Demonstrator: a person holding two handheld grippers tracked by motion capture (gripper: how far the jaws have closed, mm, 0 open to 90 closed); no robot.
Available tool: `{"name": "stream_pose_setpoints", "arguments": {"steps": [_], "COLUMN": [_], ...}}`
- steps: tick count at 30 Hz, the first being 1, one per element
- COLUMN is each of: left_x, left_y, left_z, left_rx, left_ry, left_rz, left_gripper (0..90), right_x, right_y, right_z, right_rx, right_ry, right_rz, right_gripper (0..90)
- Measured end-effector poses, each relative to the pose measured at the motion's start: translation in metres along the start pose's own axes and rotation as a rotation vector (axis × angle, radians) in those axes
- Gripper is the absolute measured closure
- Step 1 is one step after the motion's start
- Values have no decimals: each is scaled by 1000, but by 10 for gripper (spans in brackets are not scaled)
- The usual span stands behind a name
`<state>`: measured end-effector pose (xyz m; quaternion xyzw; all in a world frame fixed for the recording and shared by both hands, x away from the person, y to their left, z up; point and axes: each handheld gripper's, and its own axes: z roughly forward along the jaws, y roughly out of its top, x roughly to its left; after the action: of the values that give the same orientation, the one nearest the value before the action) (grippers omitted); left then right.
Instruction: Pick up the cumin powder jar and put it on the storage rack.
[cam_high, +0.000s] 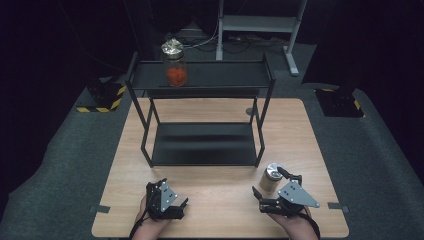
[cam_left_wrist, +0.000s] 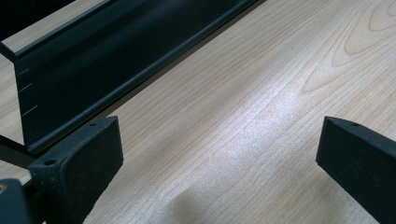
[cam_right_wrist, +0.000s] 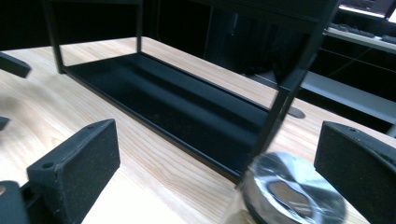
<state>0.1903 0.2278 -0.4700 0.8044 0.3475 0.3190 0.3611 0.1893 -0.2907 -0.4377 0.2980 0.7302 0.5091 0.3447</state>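
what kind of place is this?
Likely a lab recording setup: a wood table on grey carpet, a black rack, hazard-taped stand bases, dark surroundings.

Front table strip: bare light wooden table (cam_high: 220, 200) lay open between the grippers.
Right side: a small silver-lidded jar (cam_high: 271, 177) stood just beside the black two-tier metal rack's (cam_high: 205, 145) front corner post.
Lower shelf: open.
Top shelf: a foil-capped glass jar (cam_high: 175, 64) occupied its left part.
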Motion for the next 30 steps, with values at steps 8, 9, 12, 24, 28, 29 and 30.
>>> {"name": "stream_pose_setpoints", "arguments": {"steps": [8, 9, 12, 24, 28, 29, 30], "left_x": [1, 1, 1, 2, 3, 3, 3], "left_y": [0, 0, -1, -1, -2, -2, -2], "left_z": [0, 0, 0, 0, -1, -1, -1], "left_rx": [-2, -2, -4, -9, -11, -11, -11], "left_ry": [-6, -8, -10, -13, -14, -14, -14], "left_rz": [2, 2, 4, 3, 2, 2, 2], "left_gripper": [9, 9, 9, 9, 8, 9, 8], "right_x": [-5, -6, -7, -15, -19, -20, -21], "right_y": [-8, -9, -13, -24, -27, -28, -29], "right_z": [2, 3, 5, 12, 13, 13, 13], "right_rx": [16, 18, 22, 22, 28, 27, 26], "right_ry": [-46, -50, -60, -87, -90, -87, -85], "right_rz": [19, 21, 35, 107, 134, 140, 142], "right_gripper": [0, 0, 0, 12, 69, 87, 104]}}
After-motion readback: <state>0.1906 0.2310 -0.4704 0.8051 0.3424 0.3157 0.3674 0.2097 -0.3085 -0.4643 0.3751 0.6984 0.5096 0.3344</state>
